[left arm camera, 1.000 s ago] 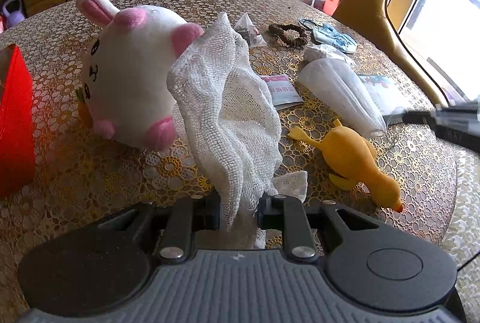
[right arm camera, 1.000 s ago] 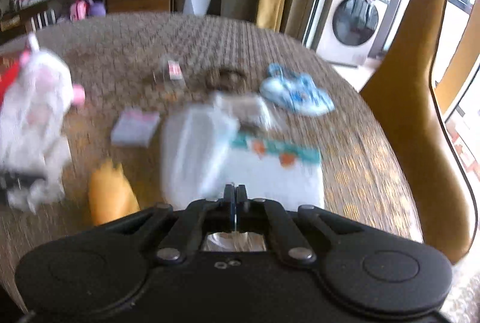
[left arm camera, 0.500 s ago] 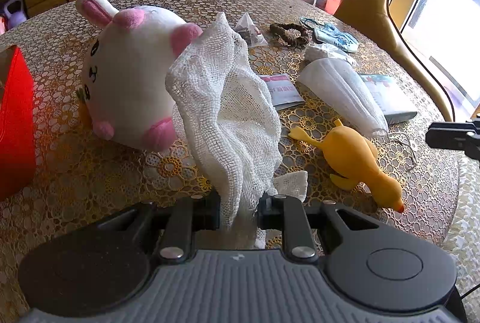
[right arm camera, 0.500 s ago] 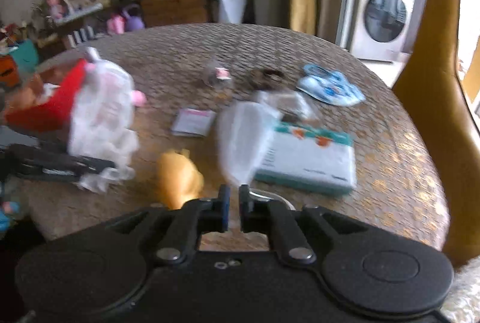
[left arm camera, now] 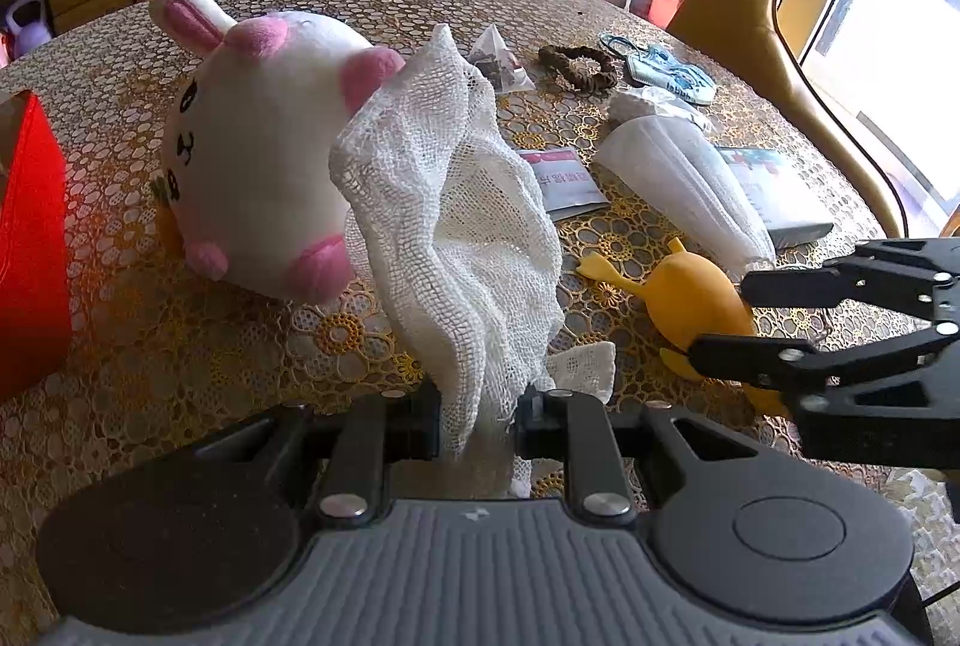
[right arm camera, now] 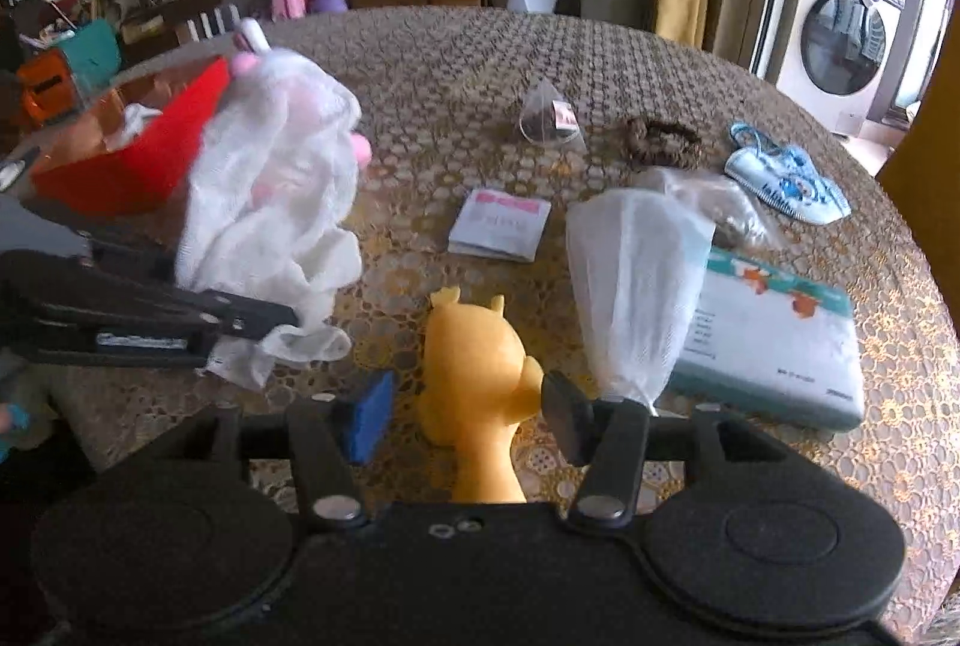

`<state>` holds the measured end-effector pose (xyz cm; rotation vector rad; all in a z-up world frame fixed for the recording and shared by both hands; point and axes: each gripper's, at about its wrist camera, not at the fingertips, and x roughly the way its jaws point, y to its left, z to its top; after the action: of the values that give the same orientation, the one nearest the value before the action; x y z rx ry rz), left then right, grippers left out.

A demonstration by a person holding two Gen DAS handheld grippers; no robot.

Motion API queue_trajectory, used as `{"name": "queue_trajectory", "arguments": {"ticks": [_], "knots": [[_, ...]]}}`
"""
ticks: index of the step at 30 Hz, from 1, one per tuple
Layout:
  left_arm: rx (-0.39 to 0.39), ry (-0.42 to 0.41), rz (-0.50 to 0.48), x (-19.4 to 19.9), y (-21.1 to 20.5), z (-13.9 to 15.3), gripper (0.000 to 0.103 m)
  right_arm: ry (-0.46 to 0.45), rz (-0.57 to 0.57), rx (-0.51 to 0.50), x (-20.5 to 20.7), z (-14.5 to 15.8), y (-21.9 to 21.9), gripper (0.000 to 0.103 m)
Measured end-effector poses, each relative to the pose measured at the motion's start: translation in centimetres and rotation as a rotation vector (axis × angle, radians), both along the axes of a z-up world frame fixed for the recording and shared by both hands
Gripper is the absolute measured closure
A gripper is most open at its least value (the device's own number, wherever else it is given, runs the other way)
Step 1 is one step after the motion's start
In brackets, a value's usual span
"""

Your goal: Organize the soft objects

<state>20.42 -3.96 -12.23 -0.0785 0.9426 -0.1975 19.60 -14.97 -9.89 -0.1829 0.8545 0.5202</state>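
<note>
L tongs point(left arm camera: 477, 421) clamped on 1 mesh cloth point(left arm camera: 456, 226) | R tongs point(right arm camera: 462, 415) wide apart, straddling 1 rubber duck point(right arm camera: 474, 364) | 1 plush bunny point(left arm camera: 264, 153)

White mesh cloth point(left arm camera: 456, 226), yellow duck point(right arm camera: 474, 346), red box point(left arm camera: 30, 250), gold lace tablecloth point(left arm camera: 180, 346).

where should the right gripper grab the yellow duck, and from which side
Grip the duck across its narrow neck, just below the plump body, coming from the head end along its length. It lies flat on the table with feet pointing away, and the open right gripper already straddles that part, one finger on each side.
</note>
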Motion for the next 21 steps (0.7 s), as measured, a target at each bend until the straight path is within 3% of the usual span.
{"name": "queue_trajectory", "arguments": {"ticks": [3, 9, 21], "knots": [[0.0, -0.001, 0.001, 0.0, 0.0, 0.0, 0.082, 0.004, -0.017, -0.01, 0.2, -0.5, 0.1, 0.064], [-0.002, -0.02, -0.011, -0.5, -0.2, 1.0, 0.083, -0.011, -0.042, -0.009, -0.2, -0.4, -0.1, 0.075], [-0.061, -0.092, -0.033, -4.3, 1.7, 6.1, 0.085, -0.08, -0.07, 0.105, -4.3, 5.5, -0.4, 0.08]]}}
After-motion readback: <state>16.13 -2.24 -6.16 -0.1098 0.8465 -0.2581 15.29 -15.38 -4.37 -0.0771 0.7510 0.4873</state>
